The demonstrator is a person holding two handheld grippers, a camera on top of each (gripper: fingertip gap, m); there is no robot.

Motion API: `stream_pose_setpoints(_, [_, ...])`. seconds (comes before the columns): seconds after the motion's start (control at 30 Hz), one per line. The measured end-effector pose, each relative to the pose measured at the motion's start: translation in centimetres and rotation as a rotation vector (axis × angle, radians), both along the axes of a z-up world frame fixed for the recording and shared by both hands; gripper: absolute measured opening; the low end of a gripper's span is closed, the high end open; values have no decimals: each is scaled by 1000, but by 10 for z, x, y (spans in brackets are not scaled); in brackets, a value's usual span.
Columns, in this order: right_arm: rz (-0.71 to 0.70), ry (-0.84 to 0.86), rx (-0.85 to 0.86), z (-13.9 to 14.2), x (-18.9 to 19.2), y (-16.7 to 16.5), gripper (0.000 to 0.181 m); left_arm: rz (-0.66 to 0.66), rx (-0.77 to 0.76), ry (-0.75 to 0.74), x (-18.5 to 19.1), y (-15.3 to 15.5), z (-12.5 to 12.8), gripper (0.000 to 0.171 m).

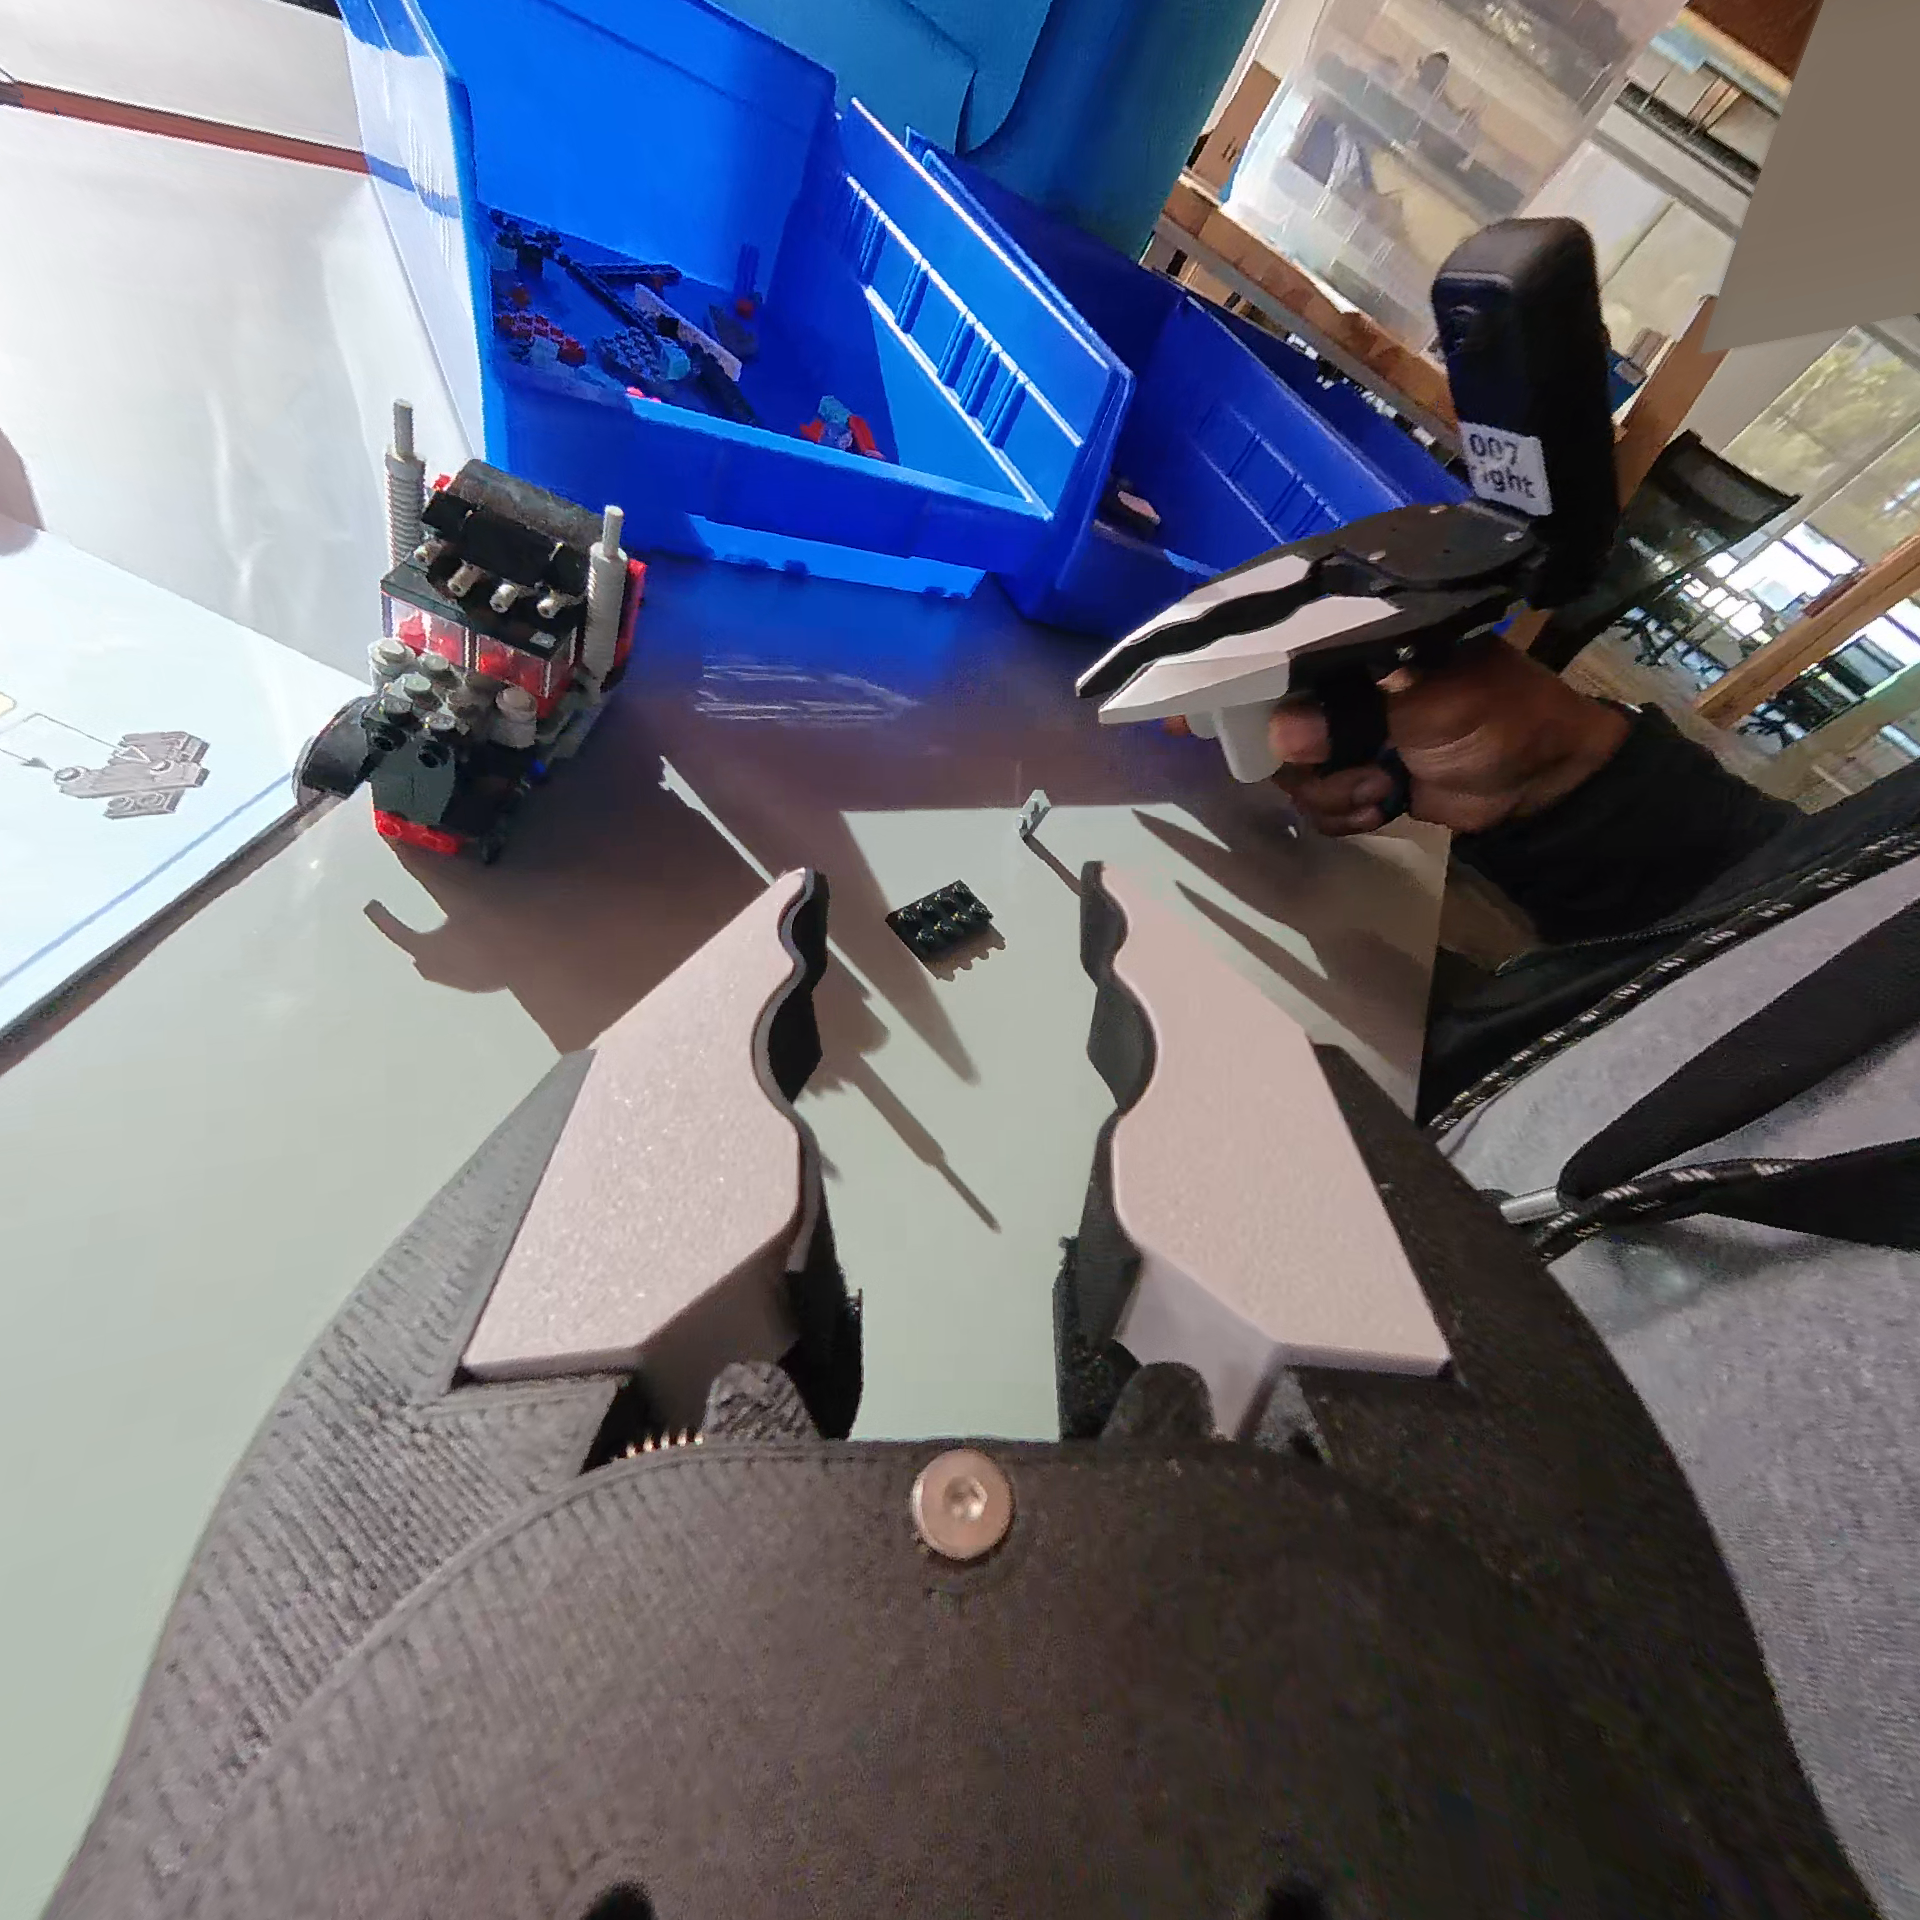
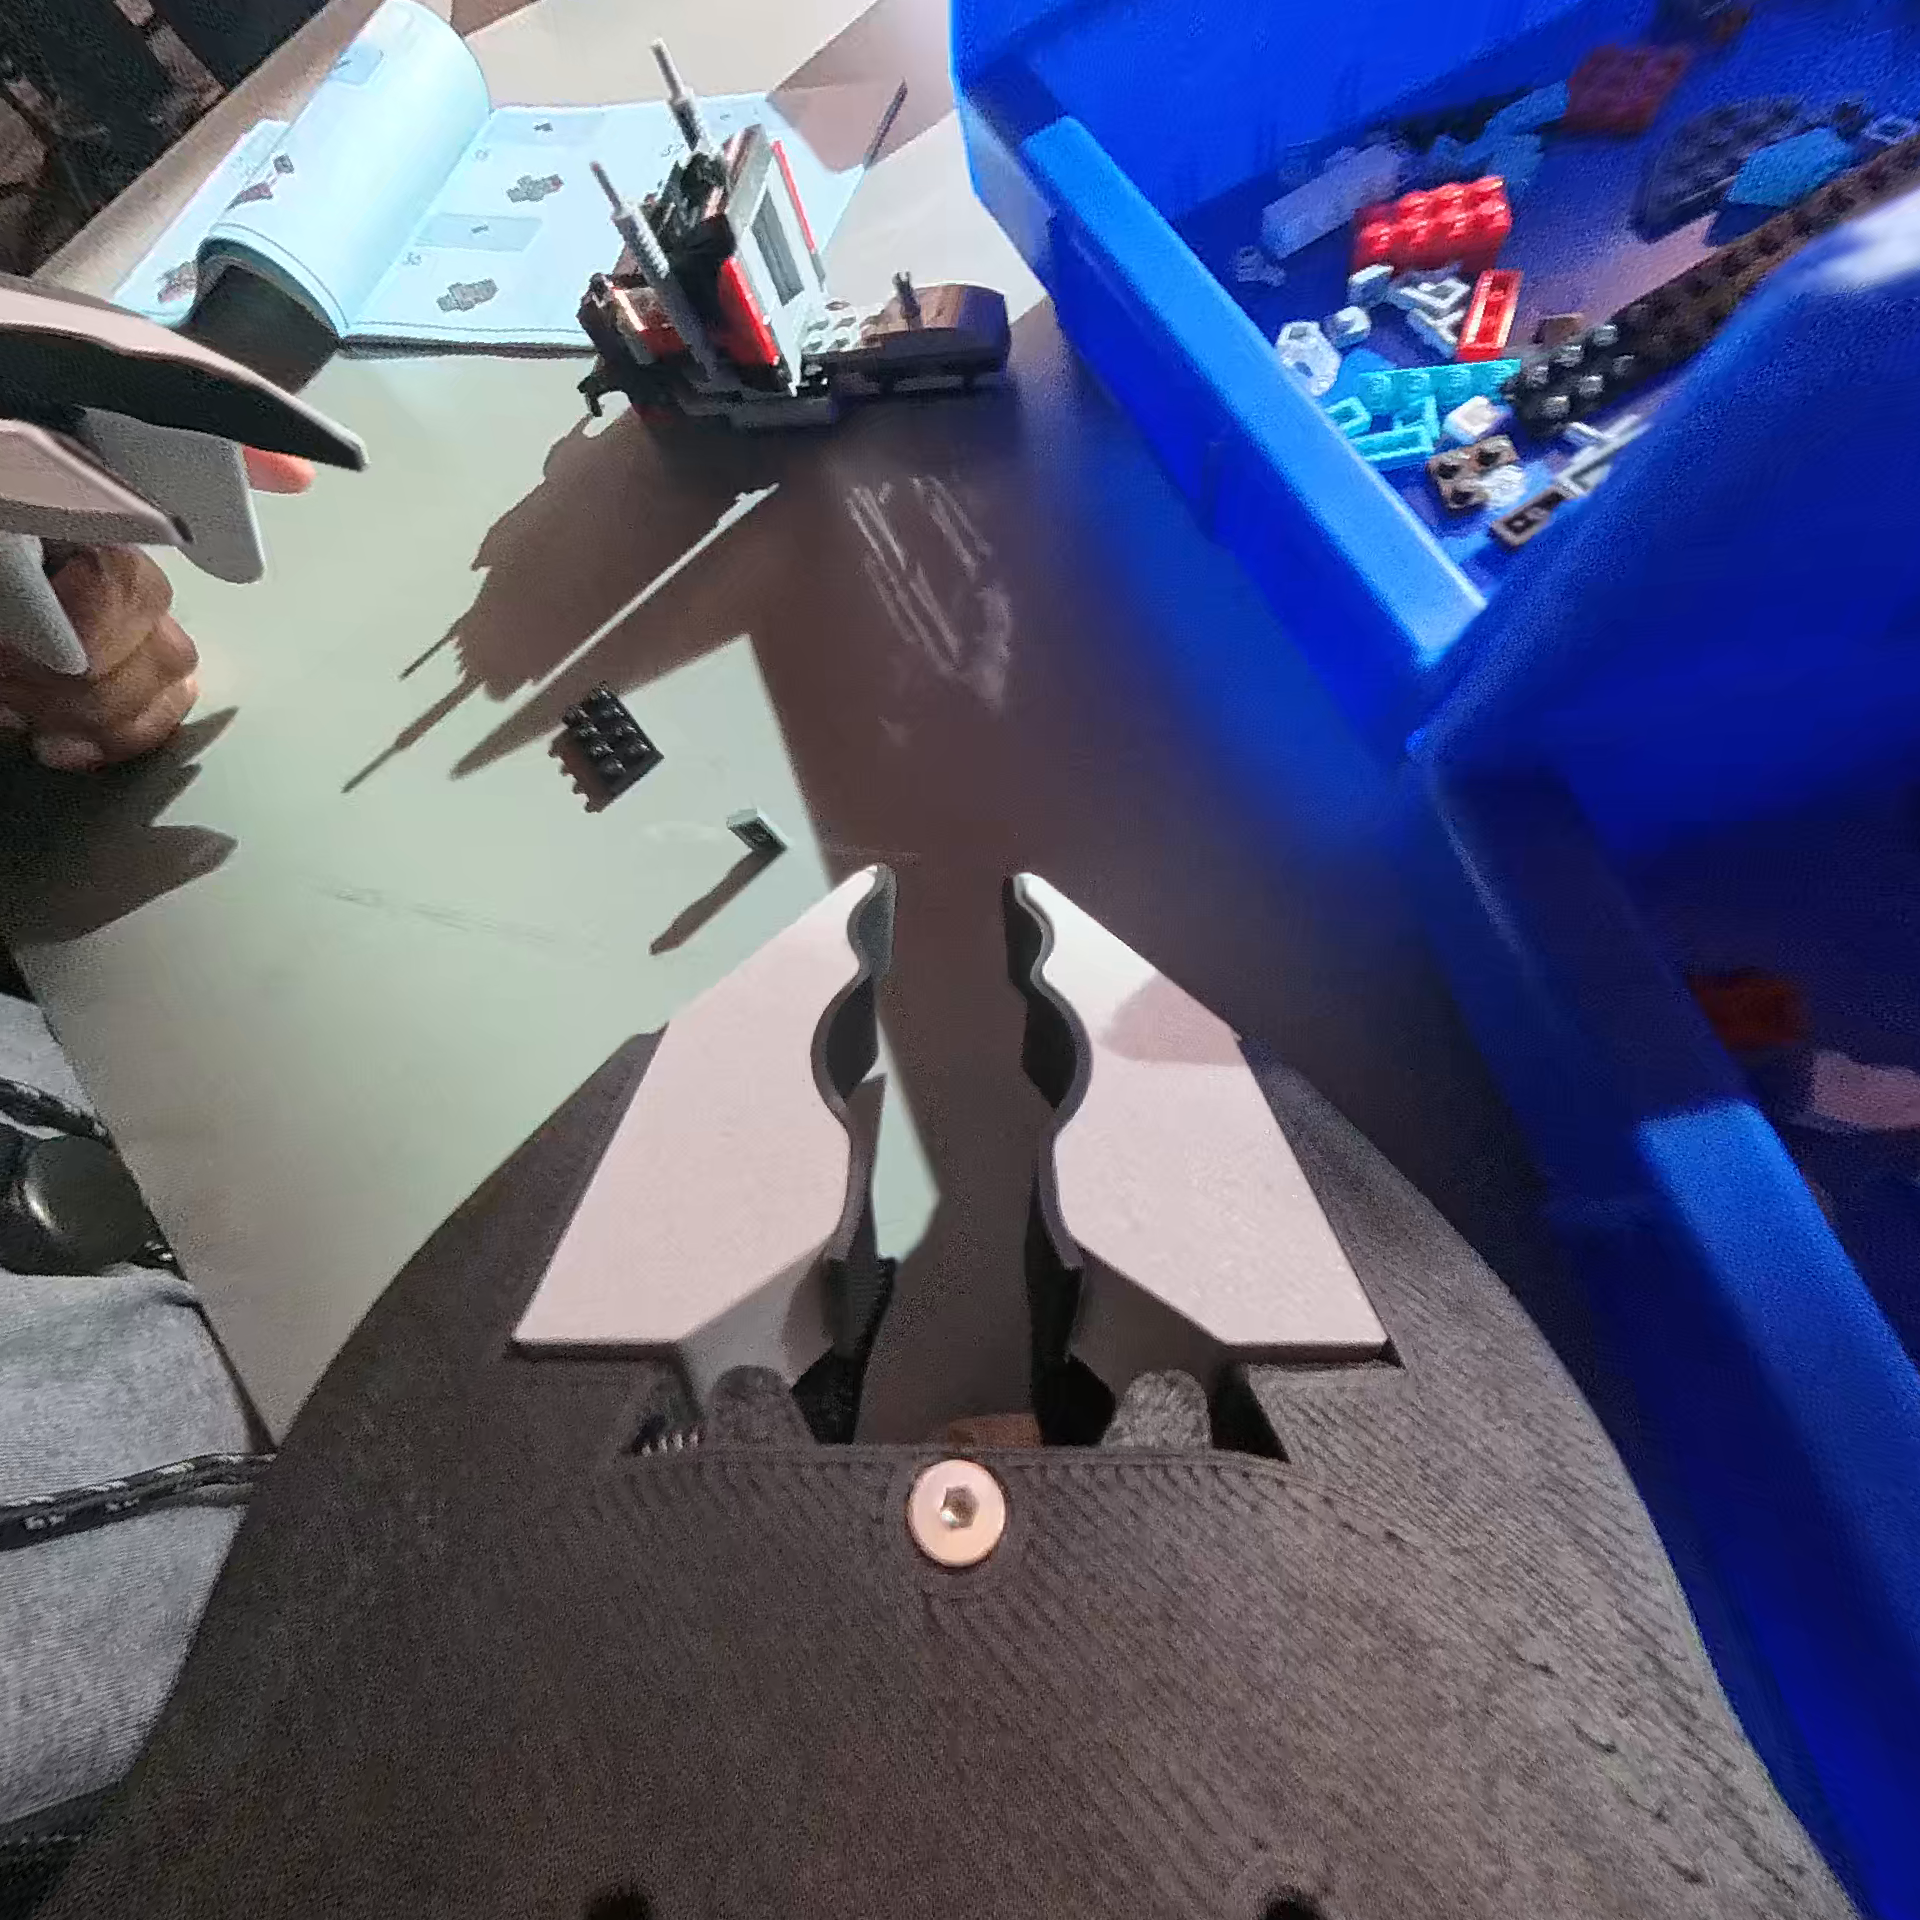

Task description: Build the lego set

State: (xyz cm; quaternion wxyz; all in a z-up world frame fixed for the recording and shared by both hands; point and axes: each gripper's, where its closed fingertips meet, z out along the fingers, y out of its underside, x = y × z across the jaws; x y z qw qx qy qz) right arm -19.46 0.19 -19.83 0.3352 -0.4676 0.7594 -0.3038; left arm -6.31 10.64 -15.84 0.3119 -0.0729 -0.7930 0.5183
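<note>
Black 2x3 plate (image 1: 943, 914) on table just ahead of L gripper (image 1: 951, 883), jaws wide apart, empty; R gripper (image 2: 951, 883) nearby, slightly apart, empty.

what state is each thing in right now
left hand-held gripper: open, empty
right hand-held gripper: open, empty
black plate: loose on the table, studs up
lego truck: partly built, upright
blue bin: open, holding loose pieces
instruction booklet: open

Table (image 1: 260, 1195) — truck (image 1: 488, 665), plate (image 1: 942, 916), bin (image 1: 790, 343)
</note>
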Motion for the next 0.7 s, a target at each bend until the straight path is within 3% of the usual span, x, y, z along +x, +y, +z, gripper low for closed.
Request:
stream_pose_setpoints(0.43, [75,-104,1,17,-6,-2,22,-3,23,-84,-16,-38,-8,49])
stream_pose_setpoints(0.57, [190,-161,-78,72,-5,-6,21,0,25,-80,-16,-40,-8,49])
stream_pose_setpoints(0.7, [271,-82,-263,128,-1,-38,21,-7,-1,-57,-15,-37,-3,49])
